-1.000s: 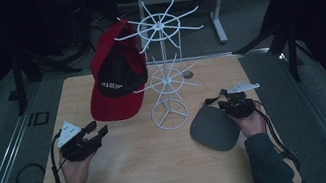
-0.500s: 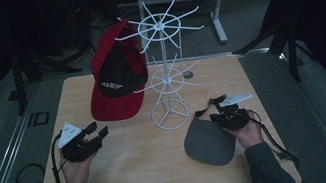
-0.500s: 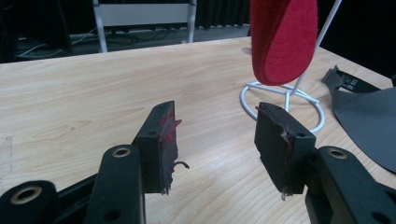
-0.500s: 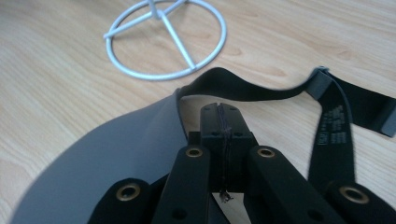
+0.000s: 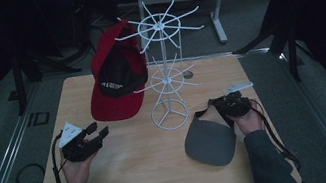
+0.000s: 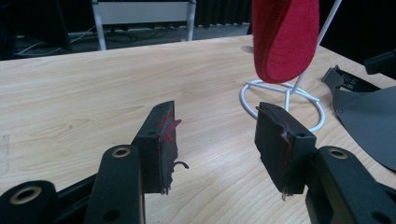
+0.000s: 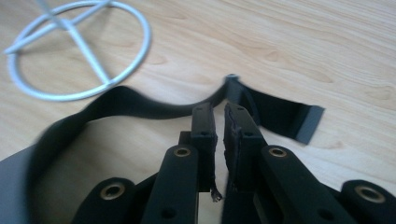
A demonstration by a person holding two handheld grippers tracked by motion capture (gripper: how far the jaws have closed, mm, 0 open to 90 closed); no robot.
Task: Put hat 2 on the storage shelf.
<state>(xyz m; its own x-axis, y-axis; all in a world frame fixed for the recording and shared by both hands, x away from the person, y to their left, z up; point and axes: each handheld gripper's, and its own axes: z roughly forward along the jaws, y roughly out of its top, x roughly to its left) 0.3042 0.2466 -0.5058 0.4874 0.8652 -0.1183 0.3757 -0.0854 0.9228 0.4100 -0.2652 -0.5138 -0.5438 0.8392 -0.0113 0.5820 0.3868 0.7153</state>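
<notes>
A grey visor (image 5: 210, 139) lies flat on the wooden table, right of the white wire rack (image 5: 169, 113). My right gripper (image 5: 219, 108) is shut on the visor's black strap (image 7: 140, 105) at its far end; the jaws pinch the band with a slit between them (image 7: 219, 116). A red cap (image 5: 116, 82) hangs on the rack's left side, brim down. My left gripper (image 5: 96, 130) rests open at the table's left, below the cap, with nothing between its fingers (image 6: 215, 126). Ahead of it are the red cap brim (image 6: 285, 37) and the grey visor (image 6: 369, 121).
The rack's ring base (image 7: 86, 53) stands just beyond the strap, also seen from the left (image 6: 243, 95). A small dark disc (image 5: 188, 74) lies behind the rack. The table (image 5: 130, 178) ends at grey floor on both sides; a metal frame (image 5: 218, 10) stands behind.
My right gripper has dragged the grey visor a little toward the person and to the left. The left gripper has stayed still and open.
</notes>
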